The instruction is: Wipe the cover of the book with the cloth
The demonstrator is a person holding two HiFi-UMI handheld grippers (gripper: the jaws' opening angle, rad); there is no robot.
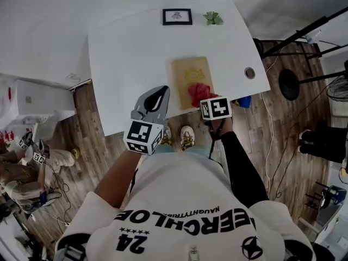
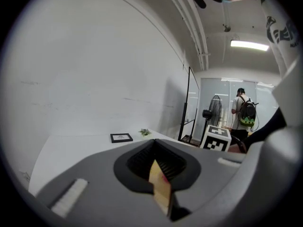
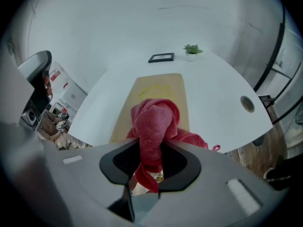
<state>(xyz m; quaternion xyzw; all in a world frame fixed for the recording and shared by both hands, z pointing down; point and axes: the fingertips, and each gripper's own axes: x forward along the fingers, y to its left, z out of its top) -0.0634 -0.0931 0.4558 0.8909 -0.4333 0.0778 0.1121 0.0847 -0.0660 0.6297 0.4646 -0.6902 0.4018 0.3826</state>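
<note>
A tan book (image 1: 188, 75) lies flat on the white table (image 1: 125, 64), near its front edge. A red cloth (image 1: 198, 93) rests bunched on the book's near end. My right gripper (image 1: 205, 99) is shut on the cloth (image 3: 154, 124), which bulges out ahead of the jaws over the book (image 3: 158, 86). My left gripper (image 1: 157, 98) hangs just left of the book at the table's front edge, jaws together with nothing held. Only a thin sliver of the book (image 2: 160, 183) shows through its jaws in the left gripper view.
A black picture frame (image 1: 177, 16) and a small potted plant (image 1: 213, 18) stand at the table's far edge. A round cable hole (image 1: 249, 72) sits at the right. Black stands and cables (image 1: 304, 64) crowd the floor to the right. A person with a backpack (image 2: 245, 112) stands far off.
</note>
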